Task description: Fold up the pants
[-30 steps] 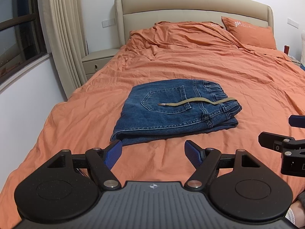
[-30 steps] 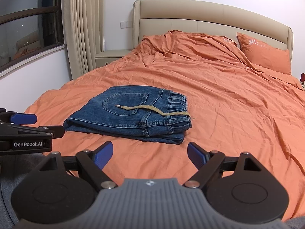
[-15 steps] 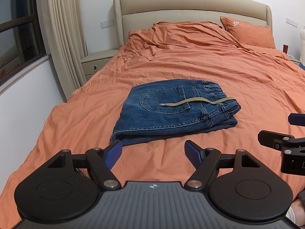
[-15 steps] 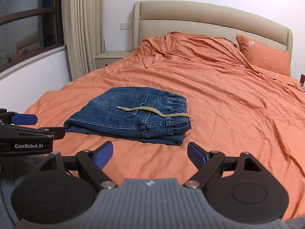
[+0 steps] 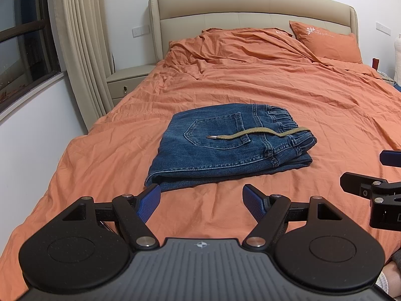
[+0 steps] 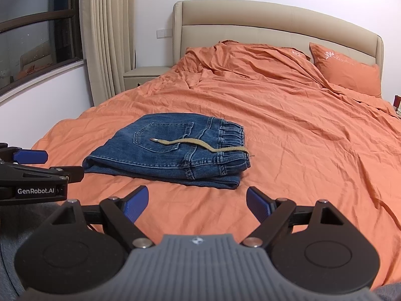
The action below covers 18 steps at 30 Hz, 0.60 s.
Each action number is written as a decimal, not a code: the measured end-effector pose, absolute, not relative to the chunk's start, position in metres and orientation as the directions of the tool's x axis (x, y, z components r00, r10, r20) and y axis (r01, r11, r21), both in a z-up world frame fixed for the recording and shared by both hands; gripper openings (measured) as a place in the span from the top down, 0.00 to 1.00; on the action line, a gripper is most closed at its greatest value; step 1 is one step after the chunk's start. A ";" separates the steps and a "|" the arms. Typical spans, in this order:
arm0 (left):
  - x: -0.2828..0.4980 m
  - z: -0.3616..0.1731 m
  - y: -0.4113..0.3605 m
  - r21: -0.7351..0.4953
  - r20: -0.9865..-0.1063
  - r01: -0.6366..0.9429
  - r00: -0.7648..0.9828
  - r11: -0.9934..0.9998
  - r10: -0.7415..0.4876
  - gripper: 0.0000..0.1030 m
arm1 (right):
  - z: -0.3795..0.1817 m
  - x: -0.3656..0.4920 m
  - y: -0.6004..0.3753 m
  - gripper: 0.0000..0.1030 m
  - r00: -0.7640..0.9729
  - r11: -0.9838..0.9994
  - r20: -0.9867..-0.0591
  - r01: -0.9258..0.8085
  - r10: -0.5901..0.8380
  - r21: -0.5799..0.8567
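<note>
Folded blue denim pants (image 5: 230, 140) look done on orange bed (image 5: 325, 105); left gripper (image 5: 201, 200) and right gripper (image 6: 196, 204) fingers spread, empty. Next, probably tuck tan drawstring (image 5: 258, 133).

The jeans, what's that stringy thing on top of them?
A tan drawstring lies across the folded jeans, over the back pocket. Its far end vanishes at the waistband. The orange bedsheet beneath is covered.

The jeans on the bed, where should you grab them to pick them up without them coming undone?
Probably the thick right end of the jeans, where the waistband and the layers under it stack up. Come in low from the right side, over bare bedspread, so one finger slides under the whole stack and the other presses on top. The drawstring lies loose across the top and may dangle.
</note>
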<state>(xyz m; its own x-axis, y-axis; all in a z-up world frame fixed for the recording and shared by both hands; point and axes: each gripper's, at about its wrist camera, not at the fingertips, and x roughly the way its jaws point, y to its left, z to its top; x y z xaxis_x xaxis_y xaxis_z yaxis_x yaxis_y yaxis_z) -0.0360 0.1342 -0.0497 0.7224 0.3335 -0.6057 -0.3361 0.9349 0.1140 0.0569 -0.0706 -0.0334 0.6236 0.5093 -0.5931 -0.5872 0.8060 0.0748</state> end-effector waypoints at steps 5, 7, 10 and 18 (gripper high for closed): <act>-0.036 -0.050 0.133 0.111 -0.609 -0.332 0.722 0.937 0.328 0.16 | -0.033 0.057 -0.070 0.21 0.624 0.806 -0.592 -0.588 0.510 0.075; -0.036 -0.051 0.135 0.110 -0.609 -0.331 0.722 0.937 0.327 0.17 | -0.034 0.057 -0.070 0.21 0.625 0.806 -0.592 -0.588 0.510 0.073; -0.036 -0.051 0.138 0.111 -0.608 -0.333 0.723 0.936 0.329 0.17 | -0.034 0.057 -0.071 0.21 0.625 0.806 -0.593 -0.587 0.508 0.073; -0.037 -0.051 0.140 0.108 -0.609 -0.333 0.723 0.937 0.327 0.17 | -0.034 0.057 -0.071 0.21 0.624 0.805 -0.594 -0.588 0.509 0.072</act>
